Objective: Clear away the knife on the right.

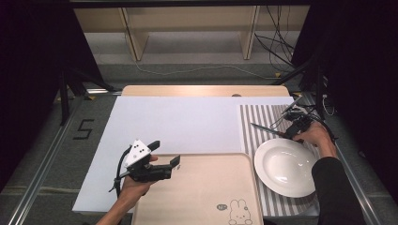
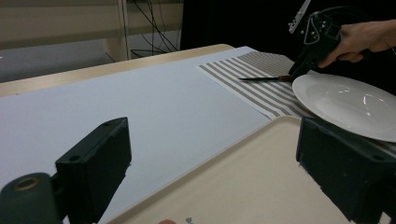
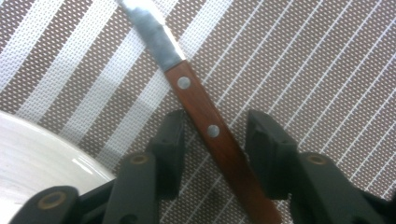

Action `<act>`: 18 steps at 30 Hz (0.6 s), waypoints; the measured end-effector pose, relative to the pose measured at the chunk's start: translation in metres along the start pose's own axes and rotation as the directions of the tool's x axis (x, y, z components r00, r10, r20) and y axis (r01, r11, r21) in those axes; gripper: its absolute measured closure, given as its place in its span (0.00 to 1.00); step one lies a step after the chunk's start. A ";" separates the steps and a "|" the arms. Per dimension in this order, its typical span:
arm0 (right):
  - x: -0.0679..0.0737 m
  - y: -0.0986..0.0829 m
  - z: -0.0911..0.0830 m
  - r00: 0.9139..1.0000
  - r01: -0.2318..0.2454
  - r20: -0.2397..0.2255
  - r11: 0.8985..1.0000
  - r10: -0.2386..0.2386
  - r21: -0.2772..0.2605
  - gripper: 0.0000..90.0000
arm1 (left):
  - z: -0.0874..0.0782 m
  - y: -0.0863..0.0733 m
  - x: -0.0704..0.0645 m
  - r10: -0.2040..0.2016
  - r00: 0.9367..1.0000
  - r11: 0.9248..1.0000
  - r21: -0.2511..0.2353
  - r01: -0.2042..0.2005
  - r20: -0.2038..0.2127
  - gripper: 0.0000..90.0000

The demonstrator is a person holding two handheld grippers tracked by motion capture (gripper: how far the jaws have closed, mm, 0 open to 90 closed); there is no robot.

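A knife lies on the striped placemat at the desk's right, just beyond the white plate. The right gripper reaches down over it, jaws apart on either side of the wooden handle. The left gripper hovers over the beige tray, jaws wide apart, holding nothing.

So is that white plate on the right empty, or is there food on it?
Empty. The white plate shows a bare, glossy bowl with nothing on it. The knife lies beside it on the striped mat, not on the plate.
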State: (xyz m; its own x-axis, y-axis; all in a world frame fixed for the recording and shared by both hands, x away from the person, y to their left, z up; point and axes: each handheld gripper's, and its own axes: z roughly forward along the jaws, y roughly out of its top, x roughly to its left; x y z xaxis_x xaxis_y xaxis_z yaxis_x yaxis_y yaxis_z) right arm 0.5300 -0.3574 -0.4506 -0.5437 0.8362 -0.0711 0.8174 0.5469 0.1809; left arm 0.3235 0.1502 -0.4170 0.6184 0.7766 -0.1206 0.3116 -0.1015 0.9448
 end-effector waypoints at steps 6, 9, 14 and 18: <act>0.003 0.002 0.000 1.000 0.021 -0.001 1.000 -0.021 0.008 0.76 | 0.000 0.000 0.000 0.000 1.000 1.000 0.000 0.000 0.000 0.11; 0.005 0.002 0.000 0.999 0.032 0.001 0.999 -0.032 0.016 0.79 | 0.000 0.000 0.000 0.001 1.000 1.000 0.000 -0.001 0.000 0.11; 0.011 0.005 -0.001 0.996 0.084 0.023 0.996 -0.084 0.029 0.85 | 0.000 0.000 0.000 0.003 1.000 1.000 0.000 -0.003 -0.001 0.11; 0.015 0.006 -0.002 0.992 0.110 0.066 0.994 -0.112 0.028 0.86 | 0.000 0.000 0.001 0.001 1.000 1.000 0.001 -0.001 -0.001 0.11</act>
State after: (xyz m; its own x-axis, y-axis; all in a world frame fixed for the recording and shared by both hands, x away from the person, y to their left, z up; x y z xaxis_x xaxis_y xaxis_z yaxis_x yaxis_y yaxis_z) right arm 0.5263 -0.3423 -0.4484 -0.6180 0.7708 -0.1550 0.7577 0.6365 0.1442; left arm 0.3240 0.1507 -0.4170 0.6180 0.7771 -0.1192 0.3119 -0.1031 0.9445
